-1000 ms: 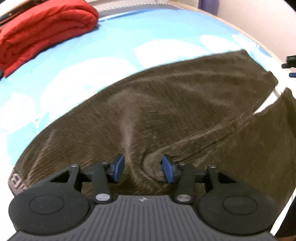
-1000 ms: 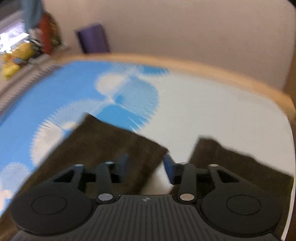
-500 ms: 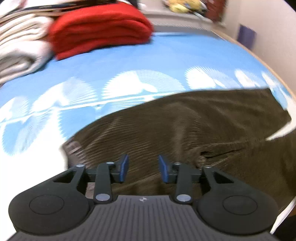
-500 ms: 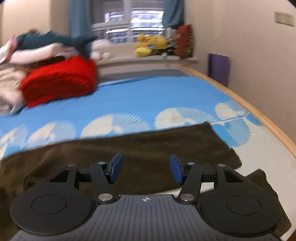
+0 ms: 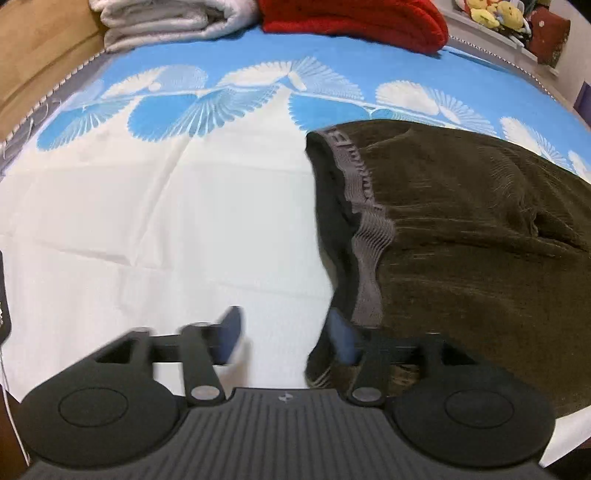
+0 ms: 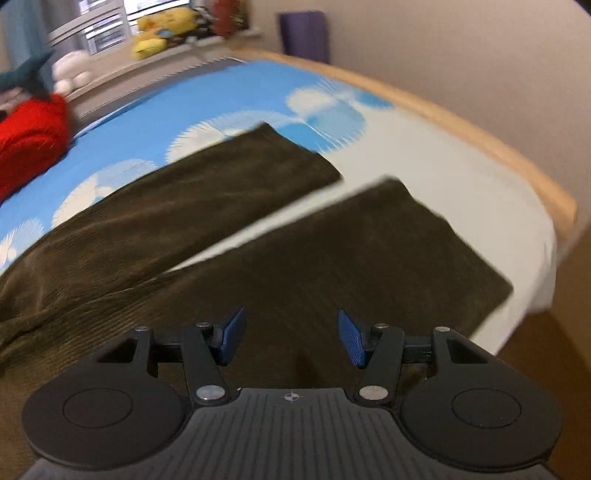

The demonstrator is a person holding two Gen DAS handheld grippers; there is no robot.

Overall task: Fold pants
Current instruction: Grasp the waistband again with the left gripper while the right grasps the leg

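Dark olive corduroy pants [image 5: 472, 229] lie flat on the bed. Their grey elastic waistband [image 5: 364, 218] runs down the middle of the left wrist view. My left gripper [image 5: 286, 336] is open and empty, just at the waistband's near corner, its right fingertip [image 5: 341, 341] over the dark edge. In the right wrist view the two legs [image 6: 236, 206] spread apart with a strip of sheet between them. My right gripper [image 6: 290, 336] is open and empty above the nearer leg [image 6: 369, 258].
The bed has a blue and white fan-patterned sheet [image 5: 147, 206]. A folded red blanket [image 5: 354, 14] and white towels [image 5: 162, 18] lie at the far side. The wooden bed edge [image 6: 480, 140] and wall are close on the right.
My left gripper has swung left from the pants' seat to the waistband corner. My right gripper has moved over the nearer leg. Both stay open.
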